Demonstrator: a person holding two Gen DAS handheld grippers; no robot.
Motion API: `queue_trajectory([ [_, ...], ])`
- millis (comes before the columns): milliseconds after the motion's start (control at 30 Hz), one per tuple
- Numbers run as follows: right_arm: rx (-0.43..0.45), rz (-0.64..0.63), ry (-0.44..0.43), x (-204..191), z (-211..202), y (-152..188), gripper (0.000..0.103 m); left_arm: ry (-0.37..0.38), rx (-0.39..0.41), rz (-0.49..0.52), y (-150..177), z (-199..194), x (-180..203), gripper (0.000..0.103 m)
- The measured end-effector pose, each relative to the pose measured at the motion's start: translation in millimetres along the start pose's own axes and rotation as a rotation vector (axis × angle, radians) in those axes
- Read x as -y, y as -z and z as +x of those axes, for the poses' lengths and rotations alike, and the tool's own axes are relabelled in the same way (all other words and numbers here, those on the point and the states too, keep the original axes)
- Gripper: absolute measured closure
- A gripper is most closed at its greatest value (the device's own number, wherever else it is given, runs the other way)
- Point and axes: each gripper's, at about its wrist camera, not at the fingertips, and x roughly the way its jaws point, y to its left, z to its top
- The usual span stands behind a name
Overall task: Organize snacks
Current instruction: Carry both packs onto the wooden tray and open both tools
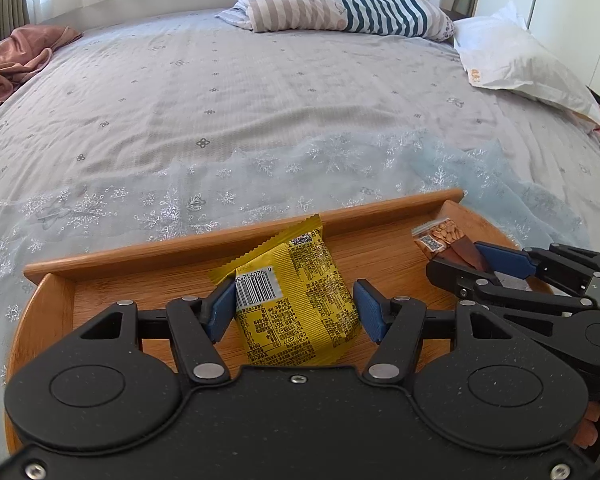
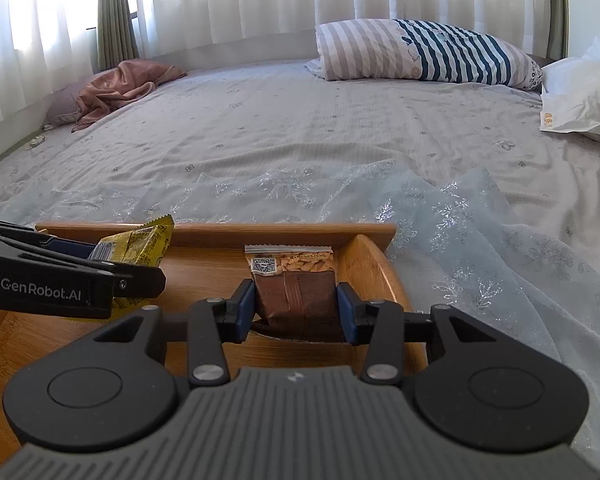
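Closest to me, my left gripper (image 1: 294,306) sits over the wooden tray (image 1: 140,254) with the yellow snack packet (image 1: 300,300) between its blue pads (image 1: 220,312); the left pad touches the packet's barcode edge, while the right pad stands slightly off the wrapper, so I read the jaws as partly open and not clamped. The packet lies on the tray floor with its long axis running away from me, its crimped top end tipped up against the tray's far rail and leaning a little left. On my right gripper (image 2: 296,306), both pads press the sides of the brown almond packet (image 2: 296,280), so it is gripped. That packet also runs lengthwise away from me, its almond-printed, crimped end pointing at the far rail, near the tray's right corner. Beyond the tray lies a pale blue snowflake-patterned cloth (image 2: 460,216) over the grey bedsheet (image 1: 260,92). Farther off rest a striped pillow (image 2: 420,50), a white pillow (image 2: 584,92) and a crumpled pink cloth (image 2: 120,88), with curtains (image 2: 260,0) behind.
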Motion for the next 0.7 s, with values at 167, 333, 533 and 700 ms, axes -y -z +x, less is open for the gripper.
queue_trajectory([
  [167, 0.006, 0.029, -0.012, 4, 3, 0, 0.056, -0.010, 0.002, 0.002, 1, 6, 0, 0.042],
  [333, -0.003, 0.040, -0.014, 6, 6, 0, 0.056, -0.023, 0.012, 0.019, 1, 10, 1, 0.042],
  [533, -0.005, 0.039, -0.012, 5, 8, 0, 0.055, -0.031, 0.019, 0.041, 1, 12, 5, 0.042],
  [700, -0.008, 0.035, -0.012, 3, 9, 0, 0.055, -0.047, 0.031, 0.045, 3, 12, 6, 0.041],
])
